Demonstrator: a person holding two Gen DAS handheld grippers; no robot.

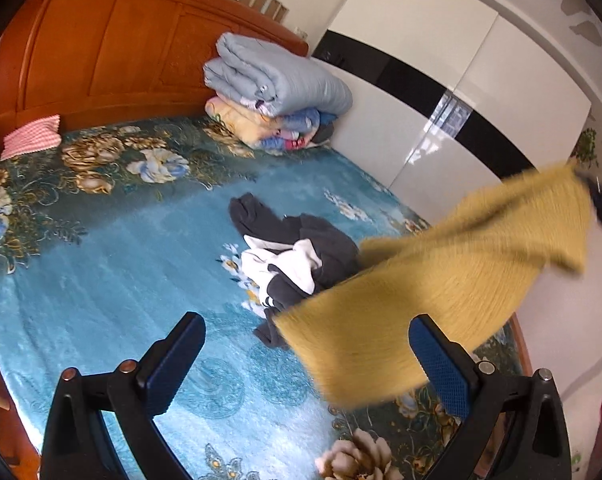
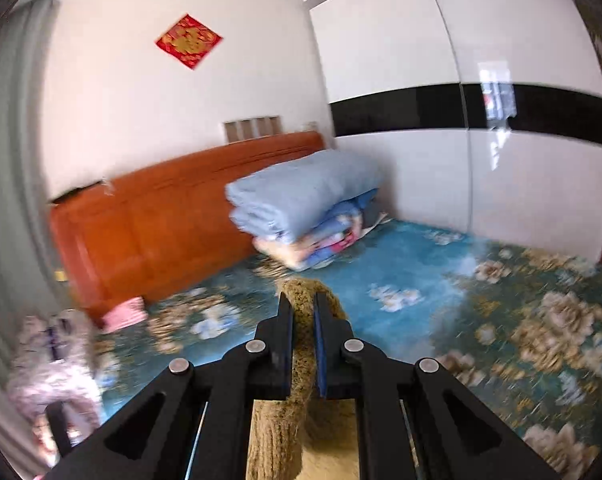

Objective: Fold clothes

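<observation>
A mustard yellow knit garment (image 1: 441, 284) hangs in the air at the right of the left wrist view, held up from its far corner. My right gripper (image 2: 303, 300) is shut on a bunched part of that yellow garment (image 2: 301, 364), lifted above the bed. My left gripper (image 1: 307, 330) is open and empty, its jaws wide apart, with the yellow cloth's lower edge hanging just in front of its right finger. A crumpled dark grey and white garment (image 1: 297, 256) lies on the bed beyond the left gripper.
The bed has a blue floral cover (image 1: 113, 264) and an orange wooden headboard (image 1: 113, 48). A stack of folded quilts (image 1: 277, 92) sits at the head by the white wardrobe (image 1: 453, 92). A pink checked cloth (image 1: 31, 136) lies at the left.
</observation>
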